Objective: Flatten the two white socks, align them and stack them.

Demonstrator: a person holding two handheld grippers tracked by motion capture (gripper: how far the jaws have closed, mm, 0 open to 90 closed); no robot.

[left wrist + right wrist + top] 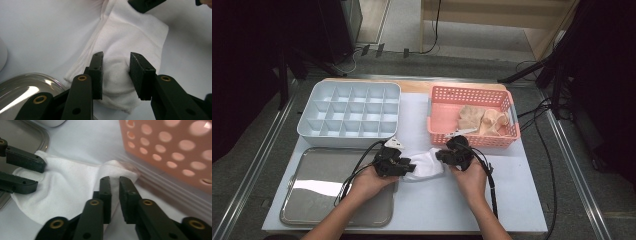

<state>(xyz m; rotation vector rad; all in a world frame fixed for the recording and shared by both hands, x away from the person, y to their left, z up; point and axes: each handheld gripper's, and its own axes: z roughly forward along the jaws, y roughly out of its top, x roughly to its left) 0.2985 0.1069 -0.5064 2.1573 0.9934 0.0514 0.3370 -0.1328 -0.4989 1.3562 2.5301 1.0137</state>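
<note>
A white sock (426, 169) lies flat on the white mat between my two grippers. My left gripper (411, 167) has its jaws closed on the sock's left end, and in the left gripper view a bulge of the sock (130, 32) is pinched between the pads of this gripper (115, 61). My right gripper (440, 156) is at the sock's other end, near the basket. In the right gripper view this gripper (114, 183) has its jaws nearly together on a raised fold of the sock (67, 180). The left gripper (39, 175) shows farther off there.
A pink perforated basket (472, 137) with beige cloth pieces (479, 119) stands just behind the right gripper. A white divided organiser (349, 112) sits at the back left. A metal tray (322, 200) lies at the front left, under the left hand.
</note>
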